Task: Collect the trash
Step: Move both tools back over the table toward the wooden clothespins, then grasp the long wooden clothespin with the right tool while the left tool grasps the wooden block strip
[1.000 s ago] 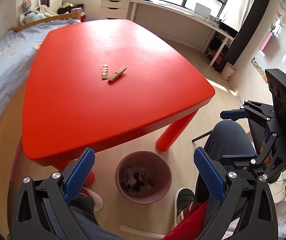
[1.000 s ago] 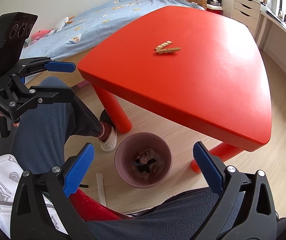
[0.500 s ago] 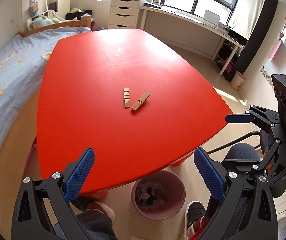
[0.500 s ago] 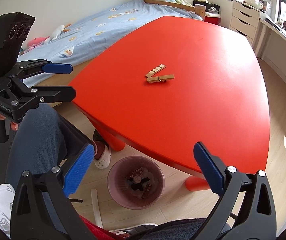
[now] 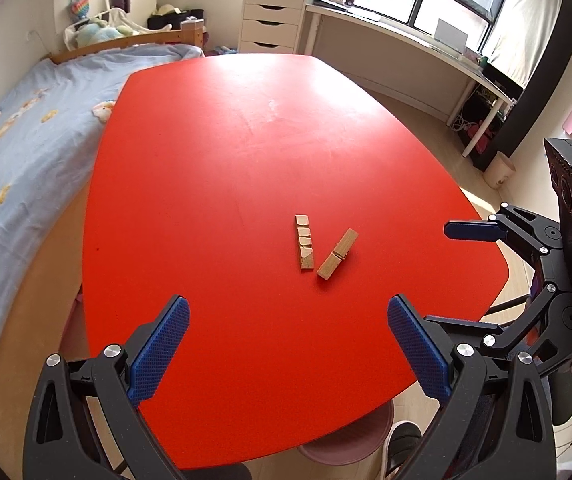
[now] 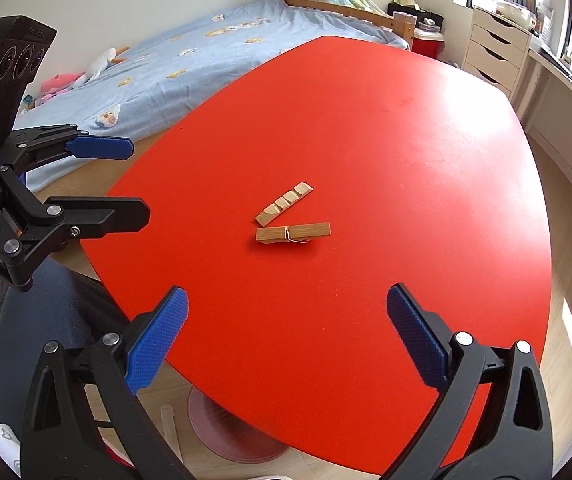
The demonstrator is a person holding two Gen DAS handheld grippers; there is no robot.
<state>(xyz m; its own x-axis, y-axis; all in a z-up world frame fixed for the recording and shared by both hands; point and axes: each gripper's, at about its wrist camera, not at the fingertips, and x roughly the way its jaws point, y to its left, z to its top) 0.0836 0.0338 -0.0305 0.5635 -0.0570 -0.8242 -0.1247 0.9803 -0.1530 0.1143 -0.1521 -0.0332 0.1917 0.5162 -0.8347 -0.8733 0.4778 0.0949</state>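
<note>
Two wooden pieces lie side by side on the red table: a notched wooden strip and a wooden clothespin. They also show in the right wrist view, the strip behind the clothespin. My left gripper is open and empty above the table's near edge, short of the pieces. My right gripper is open and empty, also short of them. A pink trash bin peeks from under the table's near edge and shows in the right wrist view.
A bed with a blue cover runs along the table's left side. A white drawer unit and a long desk stand at the back. The person's legs and shoe are beside the bin.
Both grippers have risen from looking down at the bin on the floor and moved forward over the table. The wooden pieces are now closer in both views.
</note>
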